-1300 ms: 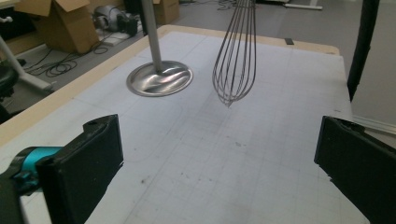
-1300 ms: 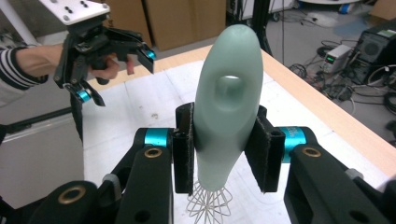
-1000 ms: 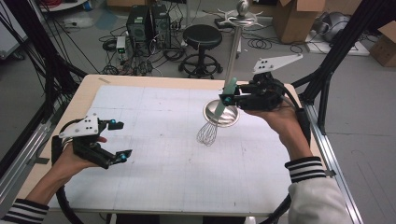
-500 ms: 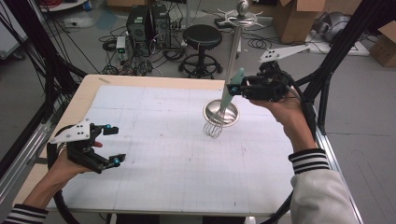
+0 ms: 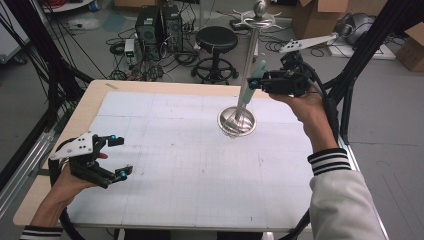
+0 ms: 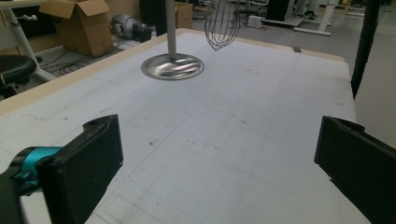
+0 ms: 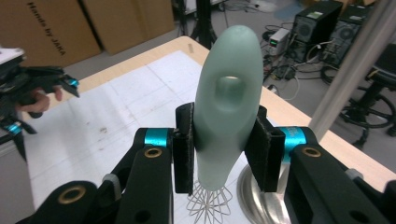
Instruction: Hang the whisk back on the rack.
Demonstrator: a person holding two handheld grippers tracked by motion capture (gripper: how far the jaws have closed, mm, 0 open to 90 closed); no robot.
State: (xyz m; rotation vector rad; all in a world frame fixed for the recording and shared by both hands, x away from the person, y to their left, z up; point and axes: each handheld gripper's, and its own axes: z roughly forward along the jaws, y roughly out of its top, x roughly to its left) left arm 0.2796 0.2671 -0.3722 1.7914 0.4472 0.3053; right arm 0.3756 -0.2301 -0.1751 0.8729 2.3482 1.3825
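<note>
A wire whisk (image 5: 239,114) with a pale green handle (image 7: 228,107) hangs in the air, wires down, above the round steel base (image 5: 237,122) of a pole stand. My right gripper (image 5: 260,82) is shut on that handle; both pads press its sides in the right gripper view, where the gripper (image 7: 223,149) holds it upright. The whisk's wires (image 6: 222,25) float beside the stand's pole (image 6: 171,28) in the left gripper view. My left gripper (image 5: 116,156) rests open near the table's front left corner, with nothing between its jaws (image 6: 219,158).
The stand's pole (image 5: 251,47) rises at the back right of the white gridded mat (image 5: 180,150). Past the far edge are a stool (image 5: 216,39), computer towers and cables. Black frame bars stand at both sides; cardboard boxes (image 6: 79,23) lie off the table.
My right gripper has lifted the whisk up off the mat and carried it toward the pole. The left gripper has shifted only slightly.
</note>
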